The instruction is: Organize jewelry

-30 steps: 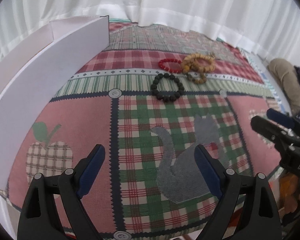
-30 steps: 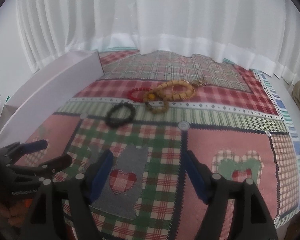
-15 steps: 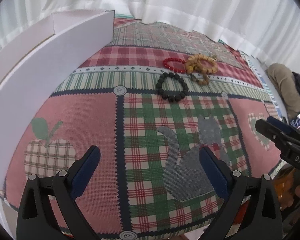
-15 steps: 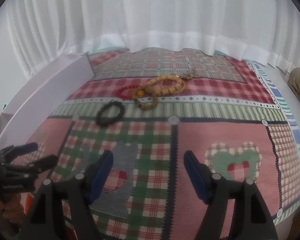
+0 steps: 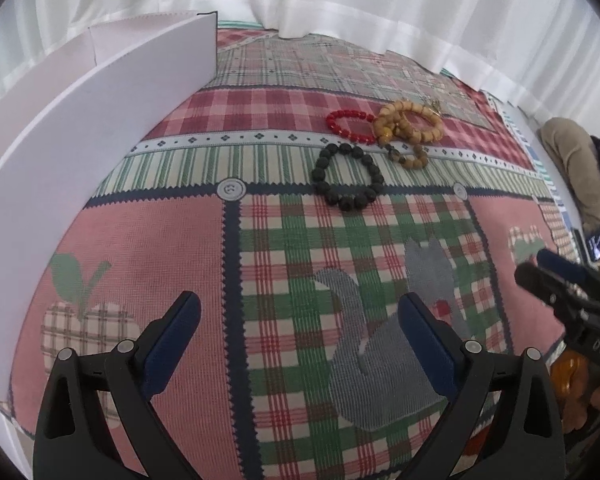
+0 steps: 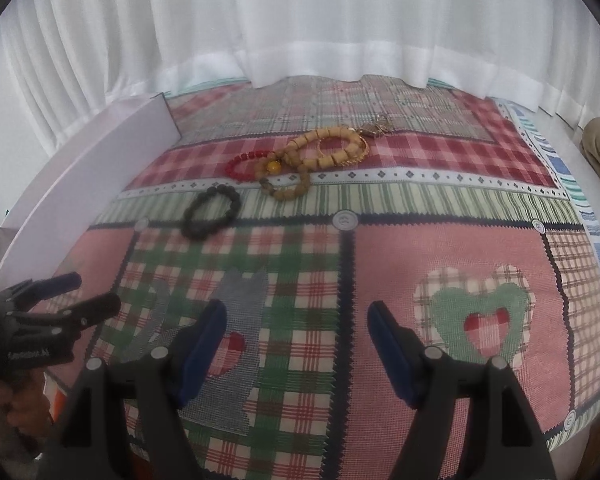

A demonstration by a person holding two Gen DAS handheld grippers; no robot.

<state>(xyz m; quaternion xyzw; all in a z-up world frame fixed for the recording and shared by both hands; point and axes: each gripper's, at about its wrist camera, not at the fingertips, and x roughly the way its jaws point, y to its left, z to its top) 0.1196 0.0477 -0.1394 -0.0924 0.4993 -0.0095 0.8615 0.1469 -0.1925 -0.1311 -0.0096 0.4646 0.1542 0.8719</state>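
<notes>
Left tool (image 5: 300,328) wide open, empty; right tool (image 6: 296,332) likewise (black bracelet (image 5: 348,176) ahead, untouched).

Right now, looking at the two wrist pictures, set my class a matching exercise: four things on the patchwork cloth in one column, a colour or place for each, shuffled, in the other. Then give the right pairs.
Things
1. Bracelet nearest the grippers
2. Bracelet half tucked under the tan beads
3. Large-bead loop at the back
4. Box wall

Descriptions
A. White, along the cloth's left edge
B. Red
C. Black, lying apart from the others
D. Tan wood colour

Pairs: 1-C, 2-B, 3-D, 4-A
</notes>
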